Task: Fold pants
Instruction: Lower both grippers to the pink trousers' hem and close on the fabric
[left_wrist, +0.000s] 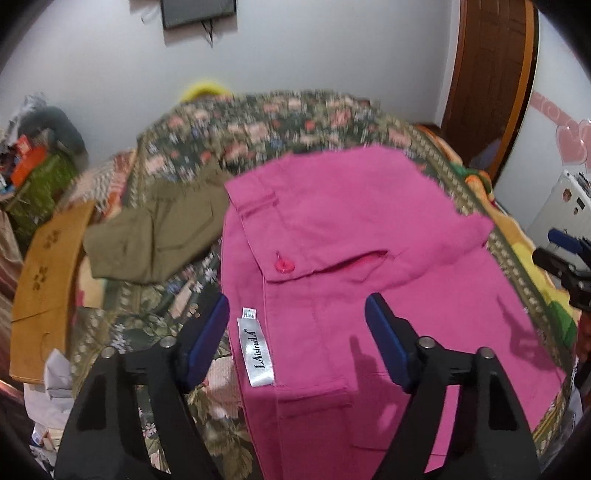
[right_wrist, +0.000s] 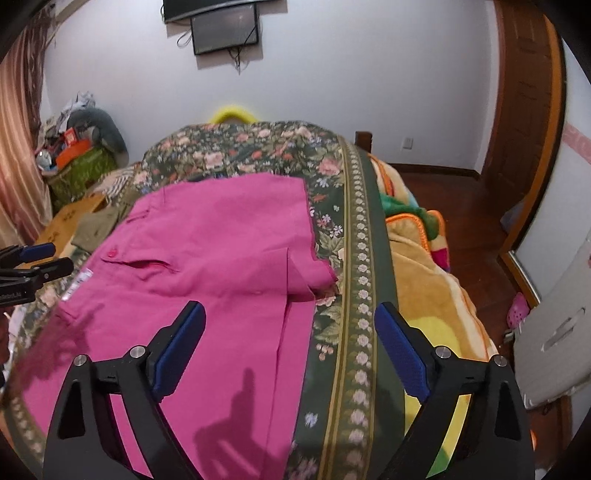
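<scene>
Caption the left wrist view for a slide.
Open left gripper hovers over pink pants spread on a floral bedspread.

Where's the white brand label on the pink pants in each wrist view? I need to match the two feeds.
Left wrist: the label lies low centre-left, on the pants' left edge, between the open left gripper's fingers.
Right wrist: the label is small, at far left, on the pants' left edge, below the left gripper.
Shared landmark: the pink button, up-right of the label in both.
</scene>
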